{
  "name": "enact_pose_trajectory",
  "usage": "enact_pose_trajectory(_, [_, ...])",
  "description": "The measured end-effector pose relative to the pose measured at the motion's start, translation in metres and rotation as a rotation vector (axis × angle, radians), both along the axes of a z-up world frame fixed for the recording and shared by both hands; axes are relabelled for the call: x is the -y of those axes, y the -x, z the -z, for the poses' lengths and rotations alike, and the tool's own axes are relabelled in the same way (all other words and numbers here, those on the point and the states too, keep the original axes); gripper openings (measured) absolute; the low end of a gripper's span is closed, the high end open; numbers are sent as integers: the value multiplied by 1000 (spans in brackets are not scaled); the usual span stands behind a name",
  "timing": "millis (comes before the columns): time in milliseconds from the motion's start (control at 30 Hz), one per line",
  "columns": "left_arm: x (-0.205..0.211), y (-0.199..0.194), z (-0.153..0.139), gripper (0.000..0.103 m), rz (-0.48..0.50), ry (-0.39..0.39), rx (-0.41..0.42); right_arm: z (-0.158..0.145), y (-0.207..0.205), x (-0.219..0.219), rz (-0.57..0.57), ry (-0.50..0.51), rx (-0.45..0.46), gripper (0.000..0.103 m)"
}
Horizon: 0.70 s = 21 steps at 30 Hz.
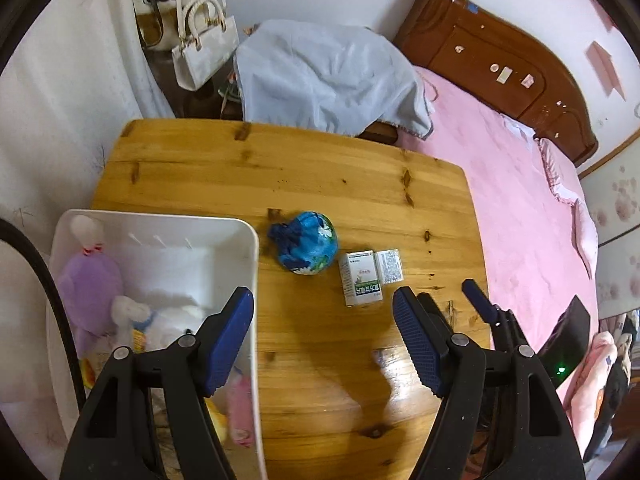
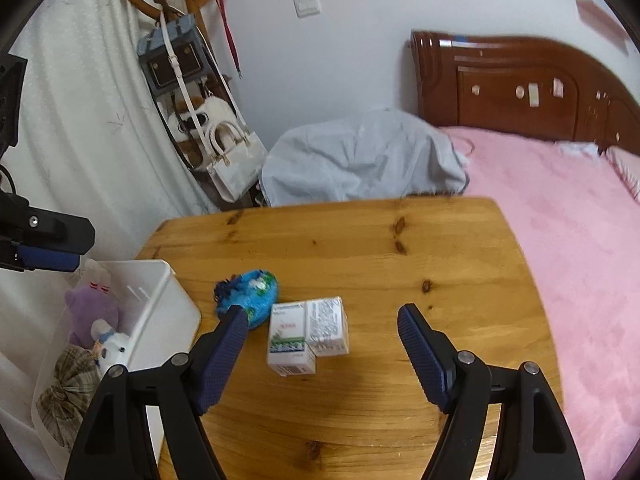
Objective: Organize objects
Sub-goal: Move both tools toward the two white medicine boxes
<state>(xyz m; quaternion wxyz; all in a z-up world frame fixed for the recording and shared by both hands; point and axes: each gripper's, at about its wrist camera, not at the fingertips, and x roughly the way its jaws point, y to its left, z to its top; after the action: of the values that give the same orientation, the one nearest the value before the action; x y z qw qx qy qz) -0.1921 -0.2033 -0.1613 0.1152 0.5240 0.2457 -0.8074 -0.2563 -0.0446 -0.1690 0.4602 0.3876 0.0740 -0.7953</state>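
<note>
Both grippers hang above the wooden table (image 1: 320,168), jaws spread wide and empty: left gripper (image 1: 322,340), right gripper (image 2: 322,354). Beyond them on the table stand two medicine boxes (image 2: 306,334) touching, a blue pouch (image 1: 306,242) just beside them, then the white bin (image 1: 244,240) at its edge.

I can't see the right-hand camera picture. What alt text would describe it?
Open, empty tongs hover over a wooden table holding two small white boxes and a blue ball. A white bin of soft toys sits left, a pink bed right.
</note>
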Motion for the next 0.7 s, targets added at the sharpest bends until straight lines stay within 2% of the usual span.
enact_pose_trajectory(300, [-20,35,27,76,-13,-57,90,33,19,10,-44,-13,114,67])
enact_pose_trajectory(700, [-34,62,64,75,0,-72,195,62,26,22,-98,-32,182,52])
